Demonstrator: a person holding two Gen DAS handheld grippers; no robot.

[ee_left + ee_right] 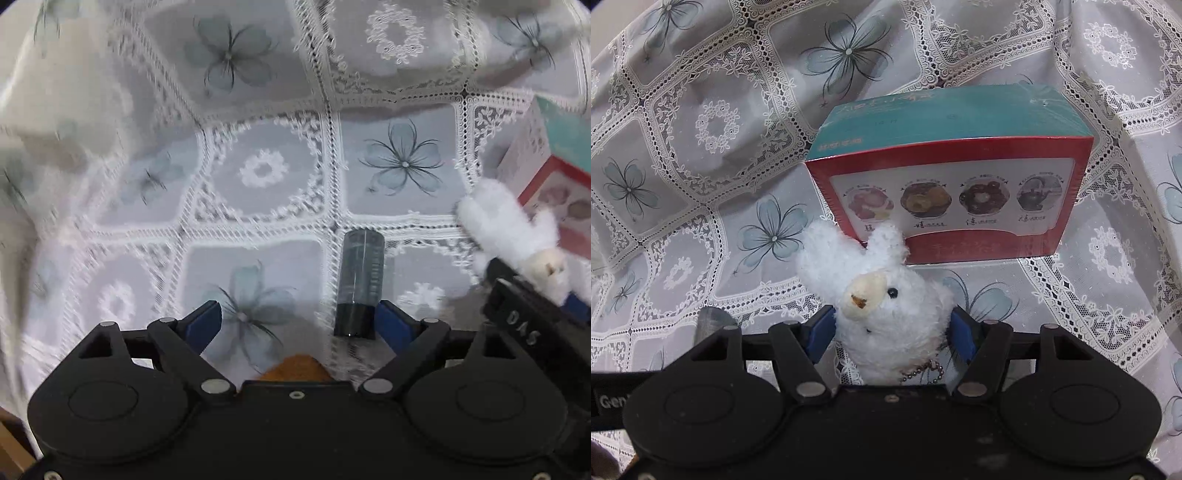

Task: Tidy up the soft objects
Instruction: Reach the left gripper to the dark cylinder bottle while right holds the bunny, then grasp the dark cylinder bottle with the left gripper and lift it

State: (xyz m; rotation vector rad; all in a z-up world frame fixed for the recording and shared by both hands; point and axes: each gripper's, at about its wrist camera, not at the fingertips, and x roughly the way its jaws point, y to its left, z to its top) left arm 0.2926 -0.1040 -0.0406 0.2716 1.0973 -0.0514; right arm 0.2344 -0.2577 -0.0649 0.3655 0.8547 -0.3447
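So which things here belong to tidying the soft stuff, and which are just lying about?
Job:
- fluffy white plush rabbit, clamped in the right hand-held gripper

Lying about:
- dark translucent plastic cylinder
- red and teal printed cardboard box
- white lace tablecloth

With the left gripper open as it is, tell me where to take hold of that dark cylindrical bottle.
Grip the dark cylindrical bottle across its round body, about mid-length, coming down from above. It lies on its side on the lace tablecloth, pointing away along the fingers, beside the left gripper's right-hand pad. Shift the open gripper right so the bottle lies between the pads; its curved sides could roll.
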